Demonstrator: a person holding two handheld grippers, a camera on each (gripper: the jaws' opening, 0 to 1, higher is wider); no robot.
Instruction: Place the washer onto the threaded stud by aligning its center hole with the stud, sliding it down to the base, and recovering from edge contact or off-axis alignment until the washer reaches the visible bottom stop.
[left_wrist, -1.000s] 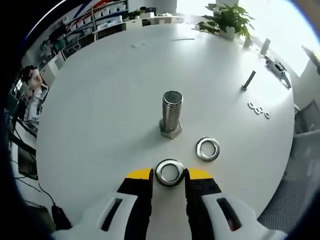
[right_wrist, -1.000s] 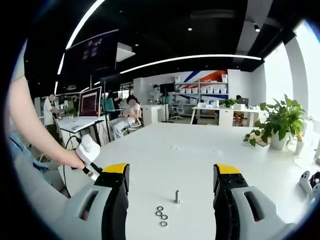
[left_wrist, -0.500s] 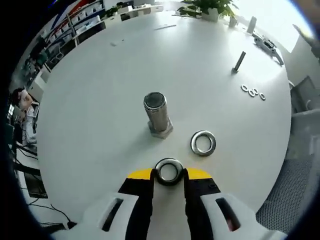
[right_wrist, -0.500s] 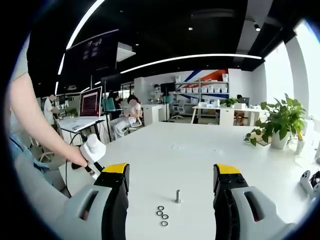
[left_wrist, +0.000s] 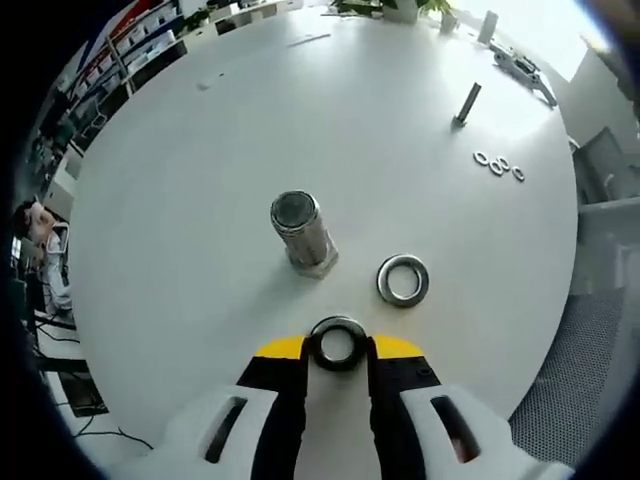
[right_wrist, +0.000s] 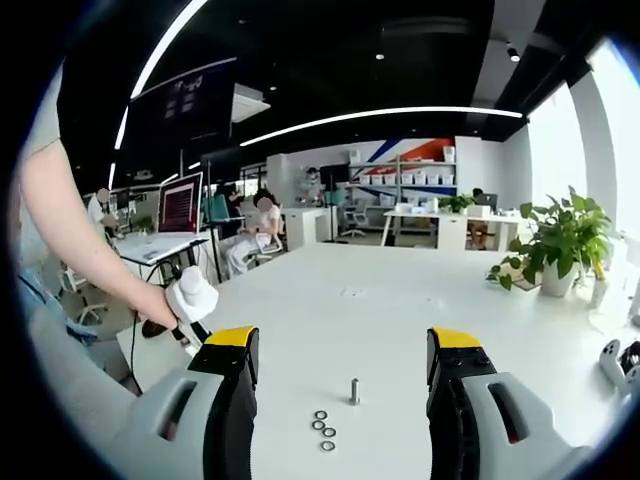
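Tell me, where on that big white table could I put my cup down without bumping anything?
Most of the table is bare: the wide stretch beyond the big bolt toward the shelves is free. It is busier near the left gripper, which holds a washer, with a spare washer beside the bolt. Three small washers and a thin stud crowd the far edge.

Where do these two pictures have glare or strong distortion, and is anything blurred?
Left gripper view: sharp; the round white table bulges from fisheye, glare at top right. Right gripper view: bright window washes out the right edge behind the plant; the small washers stay tiny but clear.
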